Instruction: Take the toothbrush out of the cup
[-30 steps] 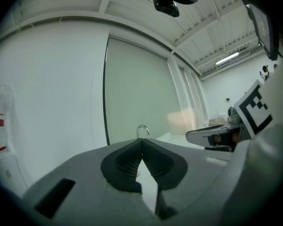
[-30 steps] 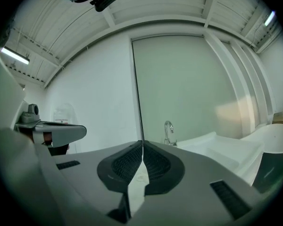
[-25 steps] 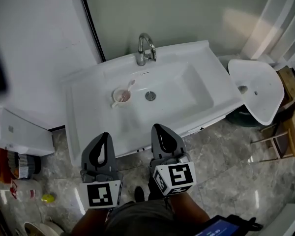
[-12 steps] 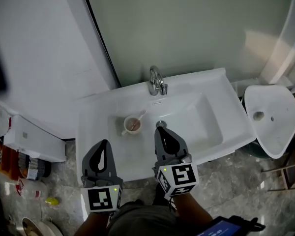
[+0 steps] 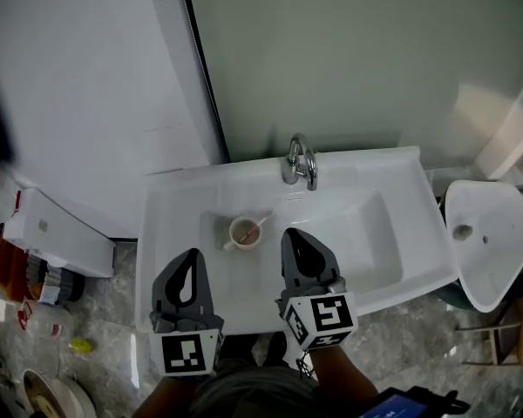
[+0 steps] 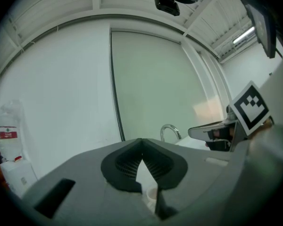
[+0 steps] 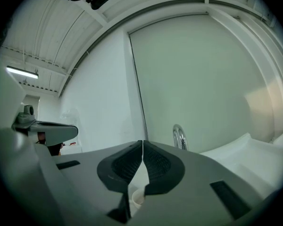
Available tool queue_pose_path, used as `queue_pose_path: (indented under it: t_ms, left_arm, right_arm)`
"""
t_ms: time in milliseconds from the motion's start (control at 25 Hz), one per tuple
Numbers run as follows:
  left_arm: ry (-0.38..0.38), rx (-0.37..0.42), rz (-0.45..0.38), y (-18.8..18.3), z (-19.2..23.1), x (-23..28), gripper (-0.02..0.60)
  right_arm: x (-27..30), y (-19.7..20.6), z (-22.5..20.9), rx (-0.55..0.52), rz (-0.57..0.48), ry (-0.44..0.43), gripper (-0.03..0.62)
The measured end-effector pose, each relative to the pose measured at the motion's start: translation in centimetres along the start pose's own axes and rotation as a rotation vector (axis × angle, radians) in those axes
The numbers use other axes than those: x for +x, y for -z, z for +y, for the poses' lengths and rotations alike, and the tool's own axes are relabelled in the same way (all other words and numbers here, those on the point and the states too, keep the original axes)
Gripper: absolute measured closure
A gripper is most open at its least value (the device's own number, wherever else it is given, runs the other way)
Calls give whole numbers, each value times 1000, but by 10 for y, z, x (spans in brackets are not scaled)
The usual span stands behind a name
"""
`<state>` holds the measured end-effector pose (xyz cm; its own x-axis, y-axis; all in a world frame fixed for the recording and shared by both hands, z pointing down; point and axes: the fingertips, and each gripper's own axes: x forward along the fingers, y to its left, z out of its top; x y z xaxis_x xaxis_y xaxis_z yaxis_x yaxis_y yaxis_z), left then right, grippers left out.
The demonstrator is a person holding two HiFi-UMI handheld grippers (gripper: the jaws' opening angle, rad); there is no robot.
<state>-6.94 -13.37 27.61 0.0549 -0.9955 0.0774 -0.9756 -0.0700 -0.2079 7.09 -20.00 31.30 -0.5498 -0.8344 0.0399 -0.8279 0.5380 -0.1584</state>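
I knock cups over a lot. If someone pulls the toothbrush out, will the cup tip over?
The cup looks small and light on the smooth sink, so it may slide or tip. The toothbrush leans on its rim, so a sideways pull could drag it.

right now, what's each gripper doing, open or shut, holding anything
Left gripper: jaws shut, holding nothing.
Right gripper: jaws shut, holding nothing.

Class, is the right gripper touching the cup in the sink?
Apart. The head view shows a strip of bare sink between the right gripper and the cup.
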Motion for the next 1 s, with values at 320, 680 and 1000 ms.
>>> queue_pose_path:
  t_ms: [320, 680, 1000]
  left_arm:
    - [38, -7, 40, 30, 17, 48, 571]
    - [112, -36, 99, 72, 22, 99, 571]
    - [179, -56, 216, 128, 20, 135, 571]
  right_arm:
    - [52, 38, -4, 18, 102, 7, 579]
    - [92, 111, -17, 84, 258, 33, 579]
    - [120, 179, -30, 181, 374, 57, 577]
